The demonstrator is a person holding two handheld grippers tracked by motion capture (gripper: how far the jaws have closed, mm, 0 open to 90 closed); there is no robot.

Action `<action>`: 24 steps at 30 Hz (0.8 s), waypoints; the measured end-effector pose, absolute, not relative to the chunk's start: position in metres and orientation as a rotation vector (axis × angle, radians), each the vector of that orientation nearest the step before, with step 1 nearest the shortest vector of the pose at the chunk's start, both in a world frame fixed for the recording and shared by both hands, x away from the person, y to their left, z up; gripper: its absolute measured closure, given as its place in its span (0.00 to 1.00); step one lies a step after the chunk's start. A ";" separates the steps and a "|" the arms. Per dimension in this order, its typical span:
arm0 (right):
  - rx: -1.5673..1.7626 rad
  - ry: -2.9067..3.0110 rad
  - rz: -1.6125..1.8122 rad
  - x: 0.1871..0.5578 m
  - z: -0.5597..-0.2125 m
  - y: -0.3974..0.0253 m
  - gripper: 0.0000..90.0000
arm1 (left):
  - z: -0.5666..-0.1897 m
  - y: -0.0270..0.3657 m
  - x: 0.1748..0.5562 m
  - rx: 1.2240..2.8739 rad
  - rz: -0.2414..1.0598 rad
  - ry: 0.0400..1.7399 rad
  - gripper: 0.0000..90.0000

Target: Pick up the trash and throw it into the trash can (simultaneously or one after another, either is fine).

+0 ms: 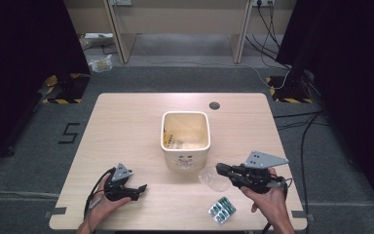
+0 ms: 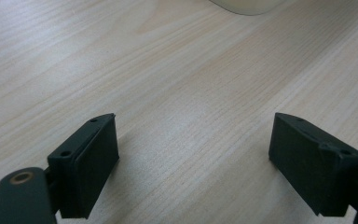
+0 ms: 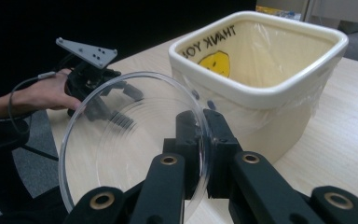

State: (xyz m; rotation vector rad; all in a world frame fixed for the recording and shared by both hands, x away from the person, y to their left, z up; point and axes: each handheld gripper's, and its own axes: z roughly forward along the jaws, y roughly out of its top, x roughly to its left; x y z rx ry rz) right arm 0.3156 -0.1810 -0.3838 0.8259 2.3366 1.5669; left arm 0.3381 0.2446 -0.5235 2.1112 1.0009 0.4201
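A: Where is the clear plastic cup (image 1: 212, 178)?

B: It is in the right gripper (image 1: 220, 169). The two black jaws are pinched together on the cup's rim. One jaw is inside the cup and one is outside. In the right gripper view the cup (image 3: 130, 140) stands on its edge, with its round open mouth turned sideways.

A: Where is that on the table (image 1: 126, 126)?

B: At the near right part. The cup sits just near and right of the cream bin (image 1: 185, 139), which stands in the middle of the table. The cup is close to the bin's near corner.

A: How does the person hold the right gripper?

B: The right hand (image 1: 268, 195) comes in from the near edge. The gripper points left, toward the bin.

A: And the left gripper (image 1: 141, 187)?

B: Its jaws are wide apart with nothing between them. In the left gripper view the bare wood shows between the two pads (image 2: 91, 163). The left hand (image 1: 108, 200) holds it low at the near left of the table. It points right, and it is well apart from the cup.

A: Anything else on the table?

B: A pack of green pills (image 1: 222, 210) lies near the front edge, just near the cup. The bin has a clear bag (image 3: 279, 51) inside it.
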 end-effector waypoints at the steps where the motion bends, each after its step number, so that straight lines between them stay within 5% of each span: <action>1: 0.826 2.337 1.567 0.316 -0.384 -0.181 0.96 | -0.524 0.245 0.338 2.110 0.421 1.001 0.16; 24: 0.774 2.333 1.593 0.335 -0.345 -0.169 0.95 | -0.524 0.245 0.338 2.111 0.420 1.001 0.16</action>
